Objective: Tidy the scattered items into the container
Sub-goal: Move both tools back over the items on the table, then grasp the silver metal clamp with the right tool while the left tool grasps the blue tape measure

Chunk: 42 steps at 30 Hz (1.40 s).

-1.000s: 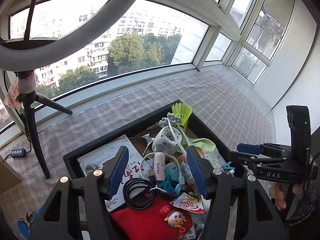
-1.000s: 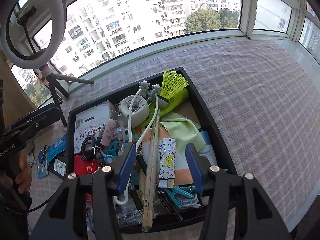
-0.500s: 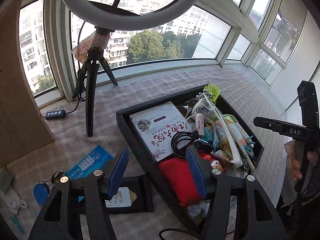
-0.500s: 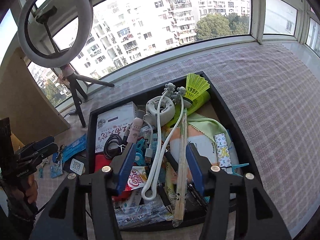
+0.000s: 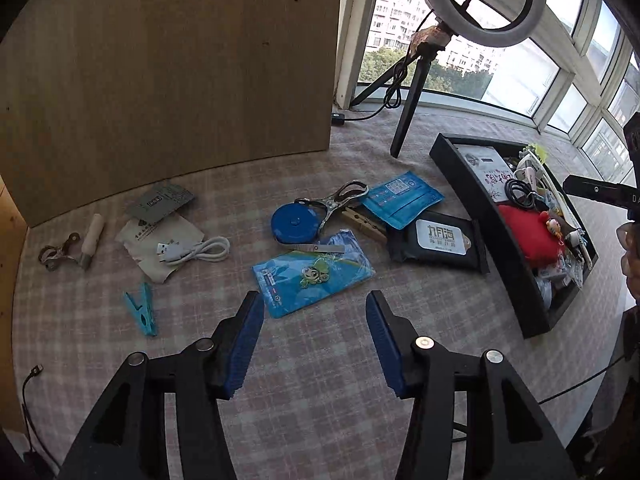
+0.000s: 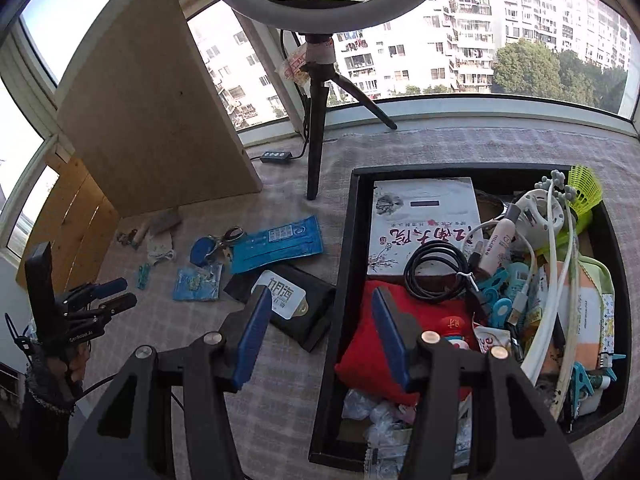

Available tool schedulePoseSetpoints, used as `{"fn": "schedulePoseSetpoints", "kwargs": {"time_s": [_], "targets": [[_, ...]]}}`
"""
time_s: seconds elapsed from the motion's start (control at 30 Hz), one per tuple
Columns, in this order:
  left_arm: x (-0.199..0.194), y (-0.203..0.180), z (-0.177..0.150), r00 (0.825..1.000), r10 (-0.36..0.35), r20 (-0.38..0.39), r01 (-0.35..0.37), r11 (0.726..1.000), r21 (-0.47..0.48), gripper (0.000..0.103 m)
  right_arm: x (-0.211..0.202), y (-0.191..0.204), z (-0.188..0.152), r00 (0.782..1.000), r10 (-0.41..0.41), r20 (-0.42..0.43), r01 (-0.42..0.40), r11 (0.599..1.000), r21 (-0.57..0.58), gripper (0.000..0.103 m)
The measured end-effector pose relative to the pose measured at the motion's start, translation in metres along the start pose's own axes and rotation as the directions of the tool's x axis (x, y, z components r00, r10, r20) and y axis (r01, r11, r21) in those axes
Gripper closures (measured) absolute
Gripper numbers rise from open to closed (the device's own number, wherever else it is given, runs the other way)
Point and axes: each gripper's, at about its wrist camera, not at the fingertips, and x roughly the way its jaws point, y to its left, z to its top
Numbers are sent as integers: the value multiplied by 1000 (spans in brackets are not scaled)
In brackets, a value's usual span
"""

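A black tray full of small items stands on the checked cloth. Scattered left of it lie a black wipes pack, a blue mask pack, a blue card sleeve, a blue tape measure, a metal clip, a wooden peg, a white cable and a teal peg. My left gripper is open and empty above the cloth, just short of the card sleeve. My right gripper is open and empty over the tray's left wall.
A ring light on a black tripod stands behind the items. A wooden board walls off the far left. A grey card and a small white tube lie near it. Windows run along the back.
The left gripper has swung left, away from the tray, and now faces the scattered items on the cloth. The right gripper has shifted left to the tray's left wall. Both stay open.
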Motion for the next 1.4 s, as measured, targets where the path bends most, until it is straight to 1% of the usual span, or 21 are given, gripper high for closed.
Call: {"fn": "schedulePoseSetpoints", "kwargs": {"time_s": [0.07,0.13,0.23,0.33,0.4,0.5,0.6,0.67,0.7,0.83,0.93,1.03,1.1,1.23,1.4], "targets": [[-3,9,-5,1000,10,2,-10,1000,10,53,18,22,5,999,15,-34,-16,999,-52,52],[-2,12,-8,1000,0,-1,0,1000,28,53,39,39,10,996,27,-80,-34,996,-83,52],[9,11,-7,999,-31,-18,32,997,66,53,67,51,15,989,32,-145,-43,996,-74,52],[25,4,-2,999,-21,-35,25,993,118,53,81,60,24,988,-15,-154,-1,995,-102,52],[35,2,1,999,-27,-46,33,990,135,53,88,67,33,988,6,-153,-23,994,-110,52],[49,5,7,997,-53,-55,60,990,126,53,105,83,49,986,22,-164,-44,990,-134,52],[60,9,14,996,-70,-51,74,994,86,53,132,102,63,981,18,-192,-52,984,-171,54],[69,8,21,997,-59,-45,62,995,80,53,153,110,69,973,21,-228,-64,981,-182,64],[74,8,26,997,-58,-45,61,995,79,53,163,114,71,969,20,-248,-68,980,-188,66],[96,2,39,995,-78,-67,85,991,99,53,191,119,77,954,-5,-299,-62,975,-214,69],[110,-2,46,992,-88,-94,100,986,132,53,203,115,81,944,19,-329,-87,977,-194,69],[122,-4,50,989,-84,-120,103,983,154,53,212,111,83,937,15,-349,-88,977,-195,69],[126,-5,48,987,-90,-134,112,979,170,53,218,109,83,932,18,-361,-95,976,-197,69],[135,-4,47,986,-70,-151,99,977,190,53,227,108,82,923,20,-383,-105,973,-203,72],[137,1,48,985,-81,-153,111,975,195,53,231,107,84,921,37,-388,-125,971,-204,74]]}}
